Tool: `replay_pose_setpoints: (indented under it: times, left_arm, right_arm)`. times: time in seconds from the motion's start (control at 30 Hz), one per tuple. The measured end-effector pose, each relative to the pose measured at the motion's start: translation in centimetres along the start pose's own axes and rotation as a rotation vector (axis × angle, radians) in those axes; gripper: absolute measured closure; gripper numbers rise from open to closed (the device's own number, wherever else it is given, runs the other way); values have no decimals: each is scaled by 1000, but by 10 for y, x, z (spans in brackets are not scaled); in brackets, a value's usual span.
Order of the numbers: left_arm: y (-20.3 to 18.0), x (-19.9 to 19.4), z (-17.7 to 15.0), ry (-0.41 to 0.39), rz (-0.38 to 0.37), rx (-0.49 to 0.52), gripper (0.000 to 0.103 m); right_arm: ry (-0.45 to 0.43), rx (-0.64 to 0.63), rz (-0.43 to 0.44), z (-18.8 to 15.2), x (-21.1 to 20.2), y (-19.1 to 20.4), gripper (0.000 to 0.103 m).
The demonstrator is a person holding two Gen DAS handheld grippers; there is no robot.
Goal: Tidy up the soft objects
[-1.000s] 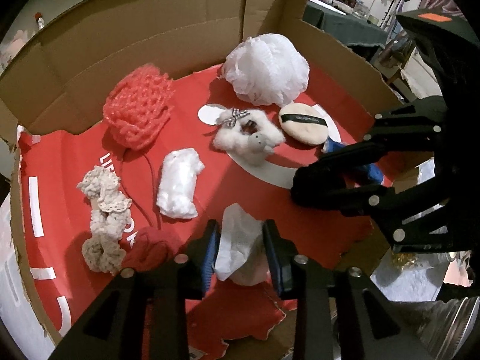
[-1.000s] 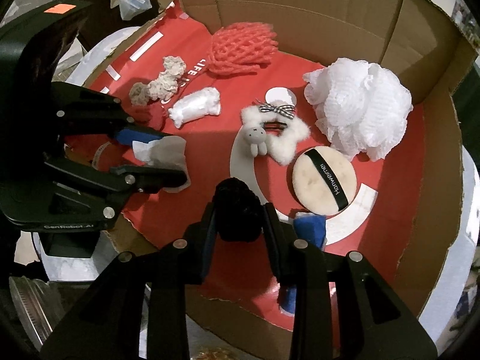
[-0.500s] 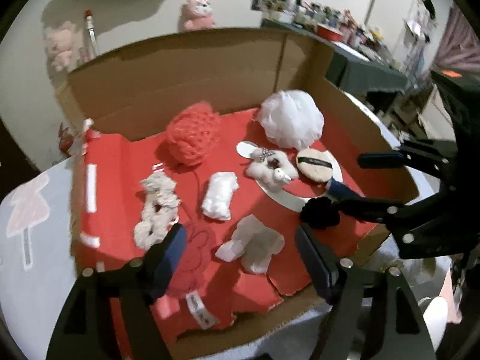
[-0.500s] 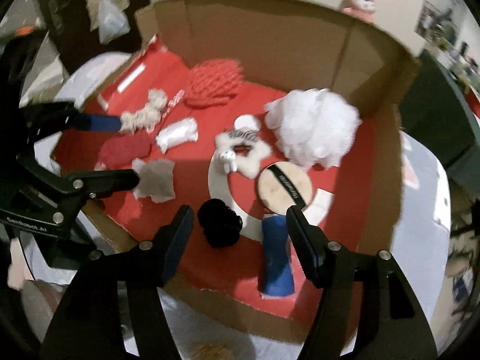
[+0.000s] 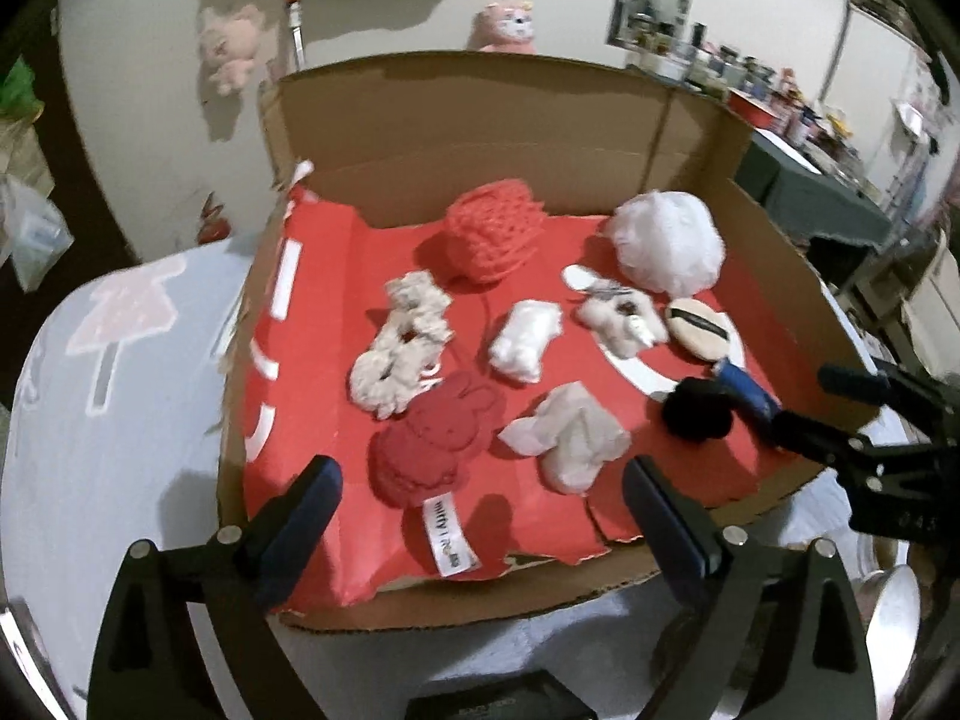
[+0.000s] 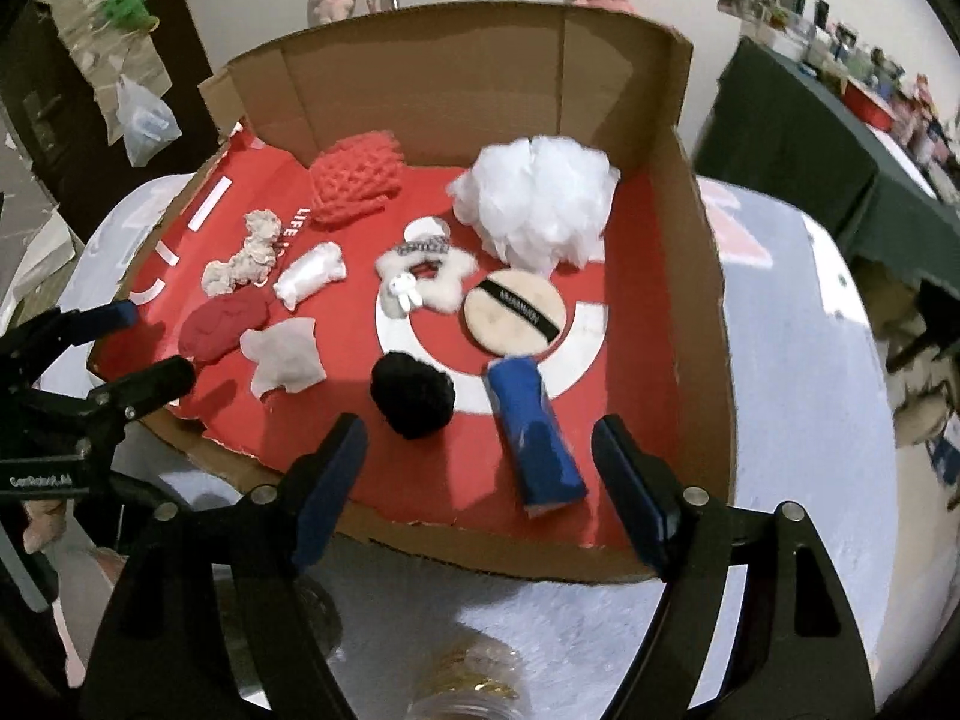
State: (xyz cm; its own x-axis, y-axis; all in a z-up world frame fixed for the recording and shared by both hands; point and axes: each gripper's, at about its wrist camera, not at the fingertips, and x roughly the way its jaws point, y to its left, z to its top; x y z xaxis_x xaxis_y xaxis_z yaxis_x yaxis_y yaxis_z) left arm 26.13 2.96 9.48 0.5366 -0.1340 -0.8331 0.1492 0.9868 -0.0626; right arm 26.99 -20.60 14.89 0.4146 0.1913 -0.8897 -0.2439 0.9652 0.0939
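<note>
Fingers (image 6: pixel 480 468) spread empty, just opened; blue roll (image 6: pixel 534 432) seemingly lies lengthwise toward them.

both wrist views look steeply down – sharing the cardboard box (image 5: pixel 504 120).

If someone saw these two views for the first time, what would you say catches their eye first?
The red-lined cardboard box fills both views, with soft things spread over its floor. The big white mesh bath pouf at the back right and the coral-red knitted bundle at the back left stand out most. Near the front edge lie a black pom-pom and a blue roll, with the open right tool in front of them.
</note>
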Motion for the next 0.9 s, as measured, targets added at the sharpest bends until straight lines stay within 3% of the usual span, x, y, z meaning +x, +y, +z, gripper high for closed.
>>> replay_pose_setpoints:
  times: [0.37, 0.9]
  left_arm:
    - [2, 10, -9, 18, 61, -2, 7]
    - [3, 15, -8, 46, 63, -6, 7]
  right_arm:
    - [11, 26, -10, -9, 10, 1, 26]
    - [12, 29, -31, -12, 12, -2, 26]
